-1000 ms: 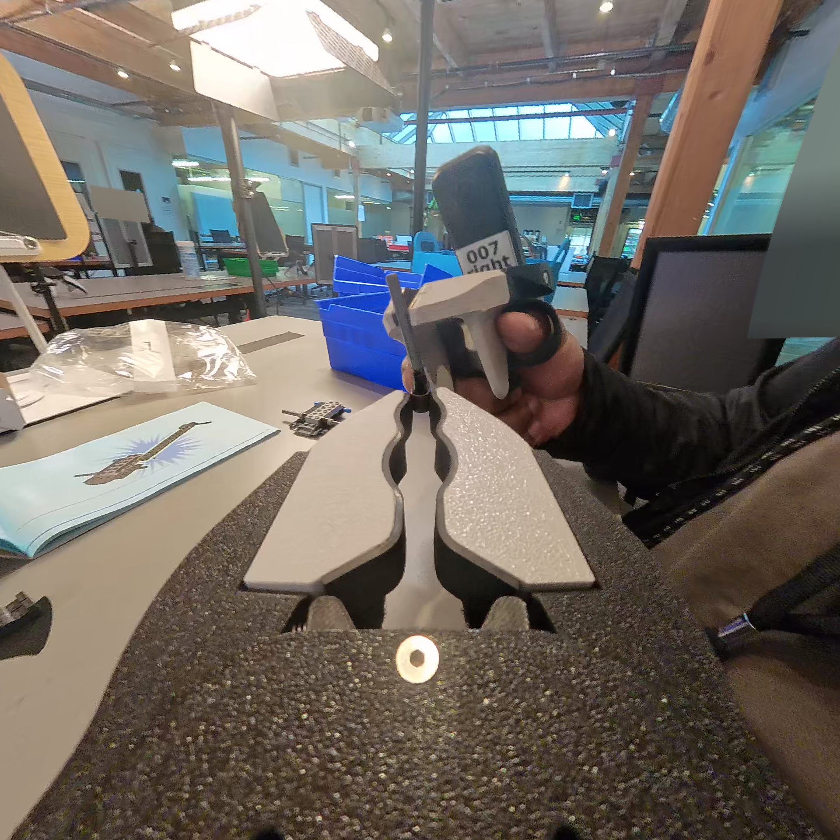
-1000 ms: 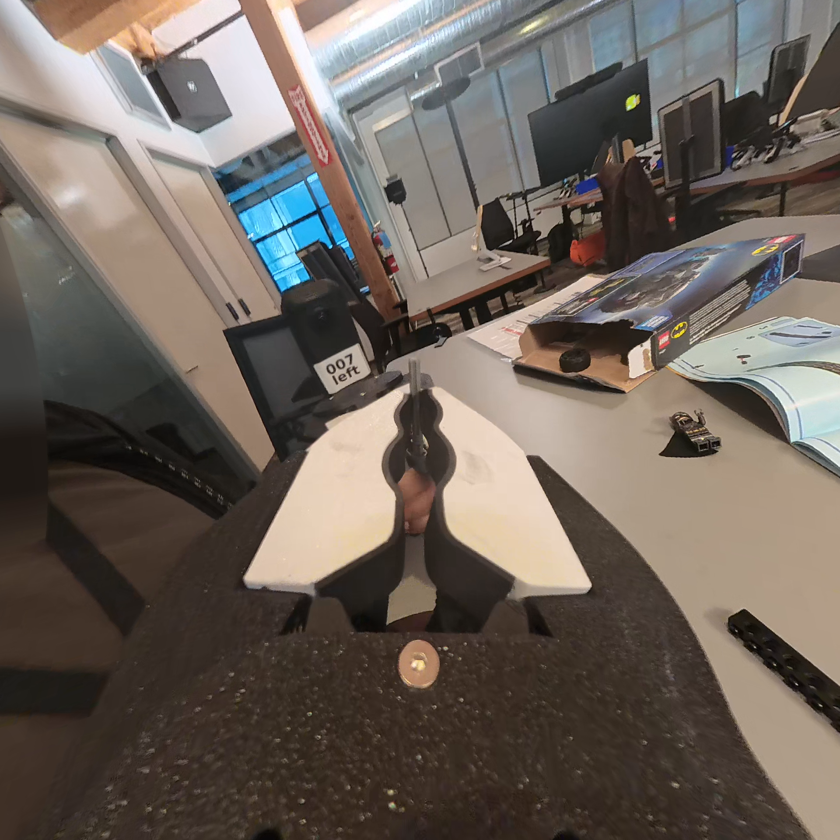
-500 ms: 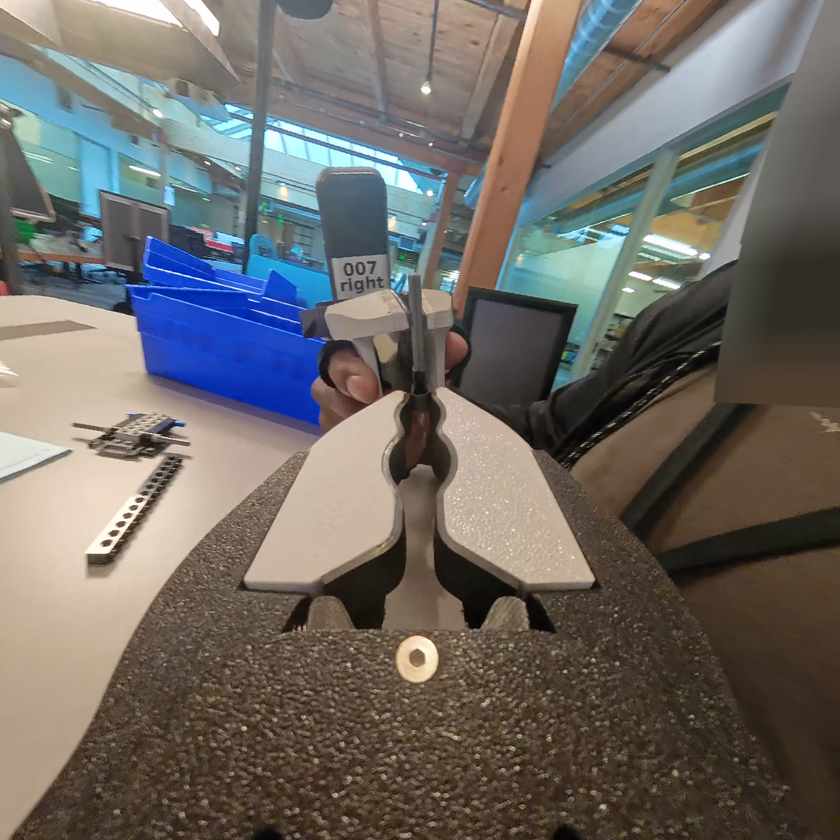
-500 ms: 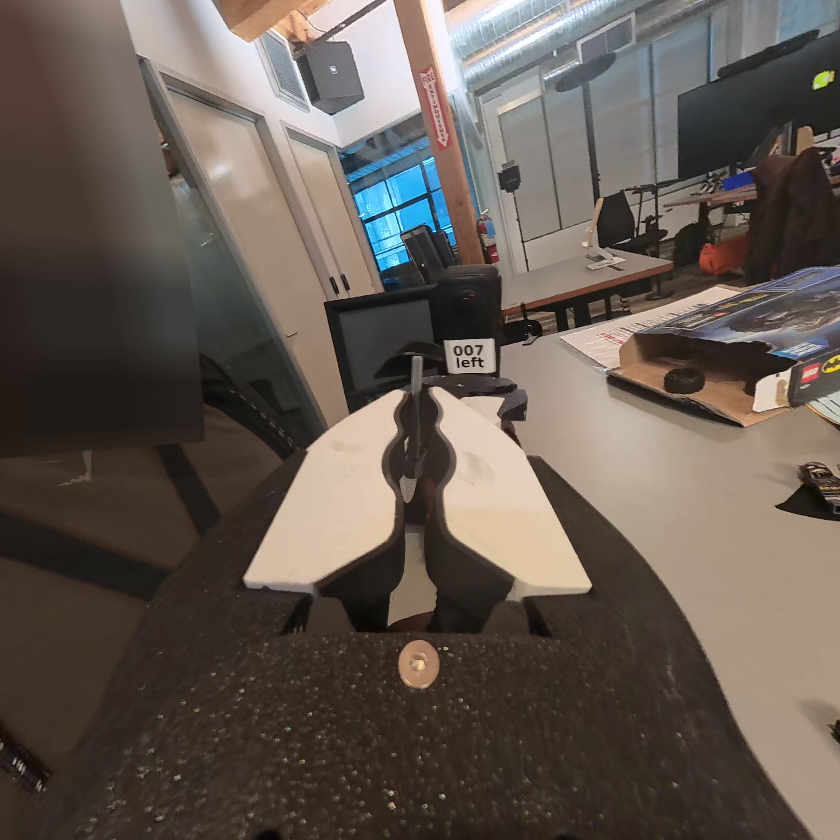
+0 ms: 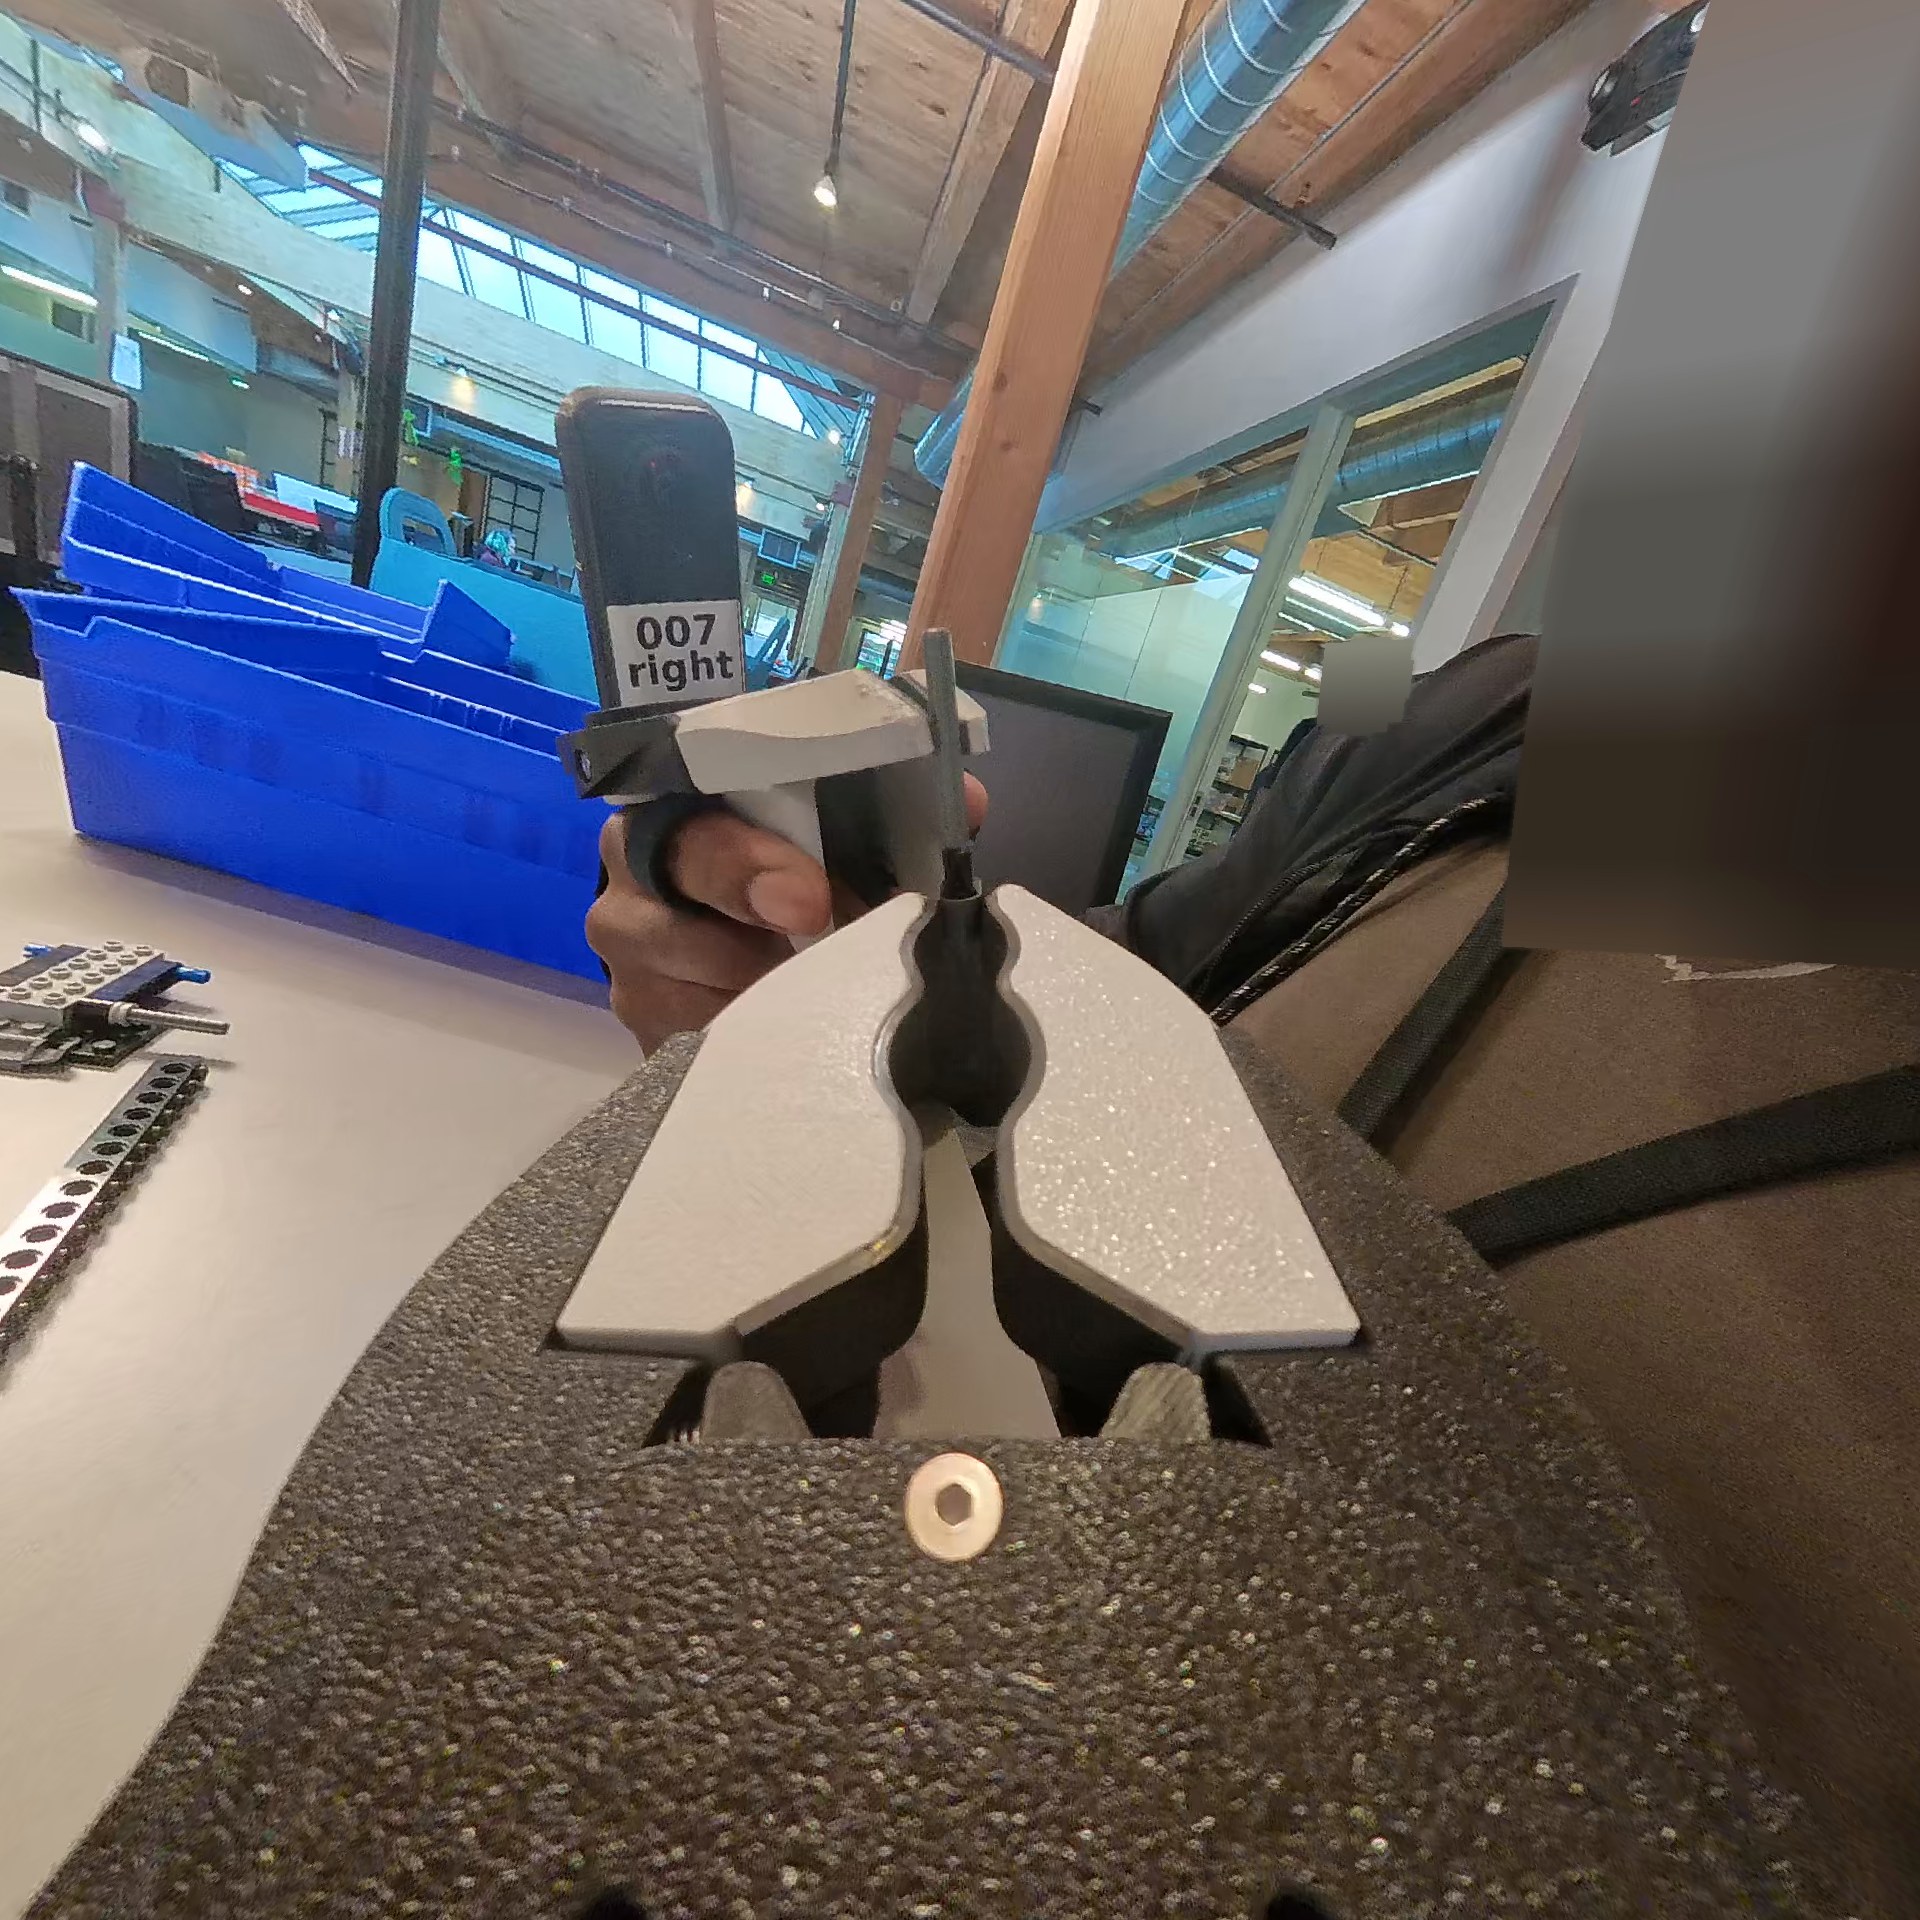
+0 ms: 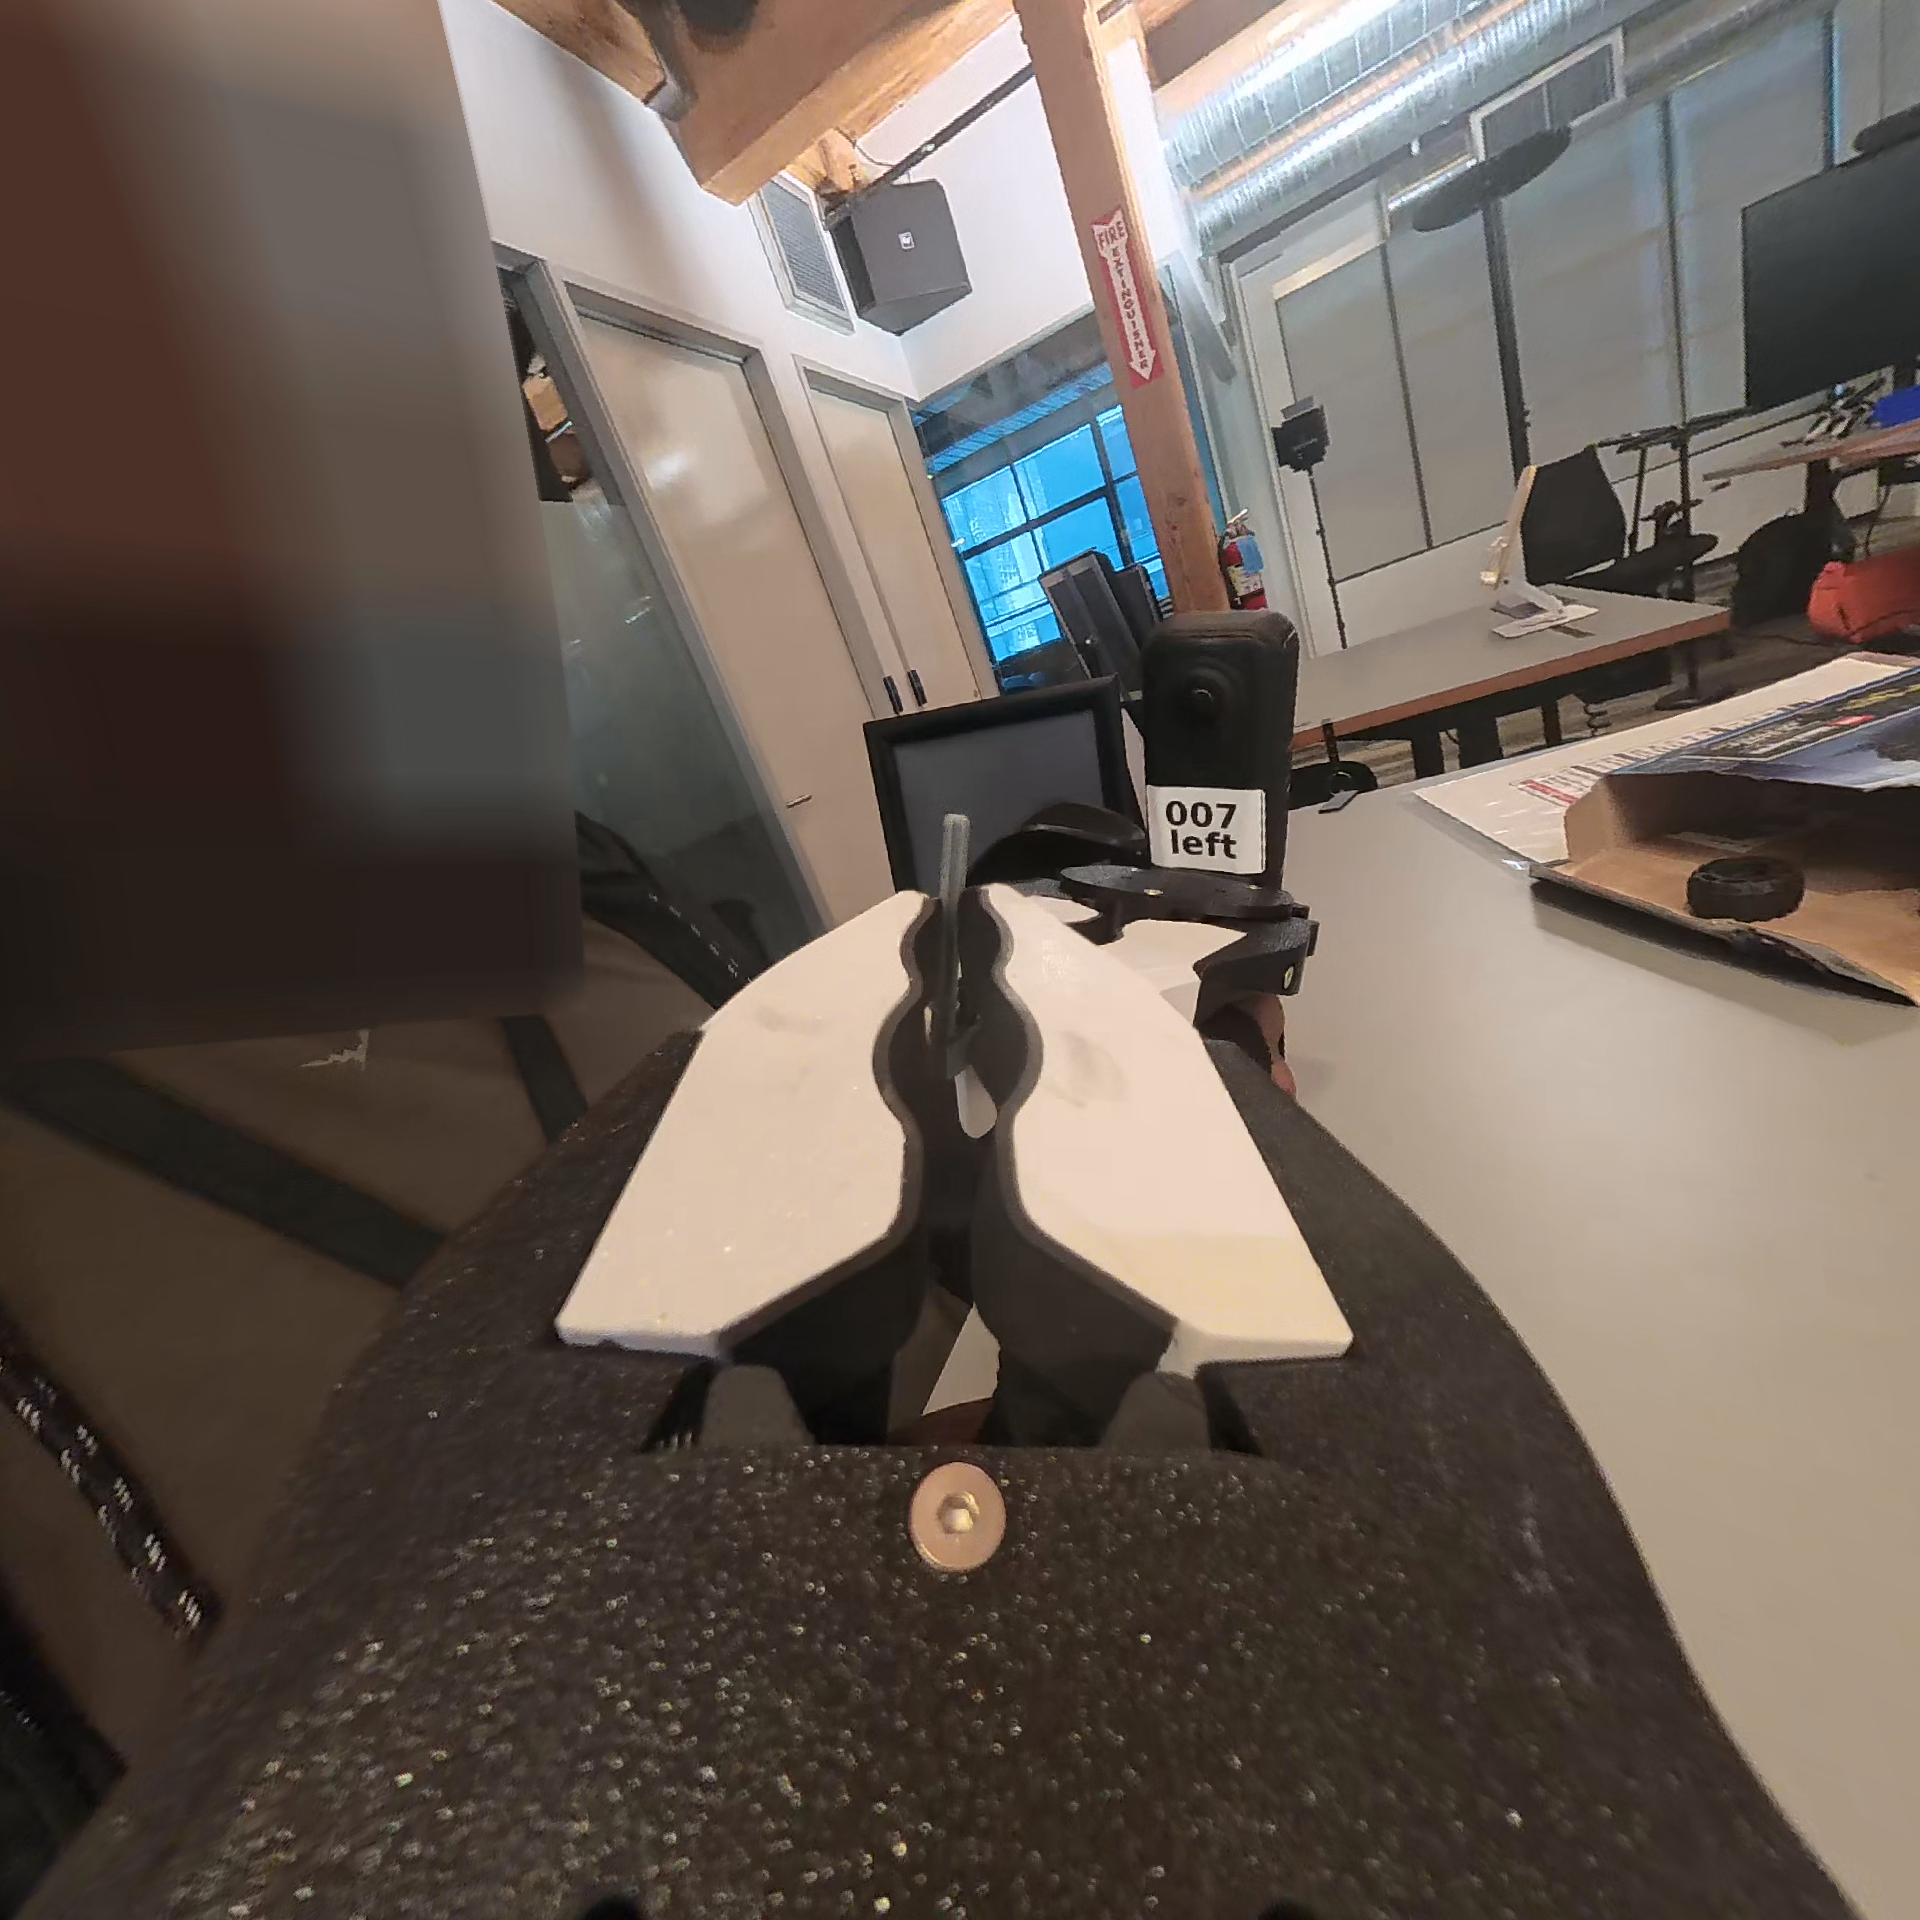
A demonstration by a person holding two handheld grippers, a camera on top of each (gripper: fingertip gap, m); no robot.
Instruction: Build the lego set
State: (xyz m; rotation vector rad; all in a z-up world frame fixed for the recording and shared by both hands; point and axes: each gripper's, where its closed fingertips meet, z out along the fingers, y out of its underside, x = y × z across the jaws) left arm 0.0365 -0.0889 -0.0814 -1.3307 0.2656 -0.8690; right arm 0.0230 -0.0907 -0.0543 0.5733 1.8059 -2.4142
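My left gripper [image 5: 961, 914] has its jaws pinched on a small black connector [image 5: 958, 894], out of whose top a thin grey rod [image 5: 943, 748] stands upright. My right gripper [image 6: 951, 914] is closed on that same rod [image 6: 951, 935], with the tip poking up above its fingertips. Both are raised above the grey table [image 5: 312, 1091], blue bins [image 5: 291, 758] behind them and a holed black strip [image 5: 94, 1174] lying to the left.

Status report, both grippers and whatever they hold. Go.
Left gripper shut on black connector piece. Right gripper shut on grey axle; axle meets connector. Both raised above grey table, blue bins behind.
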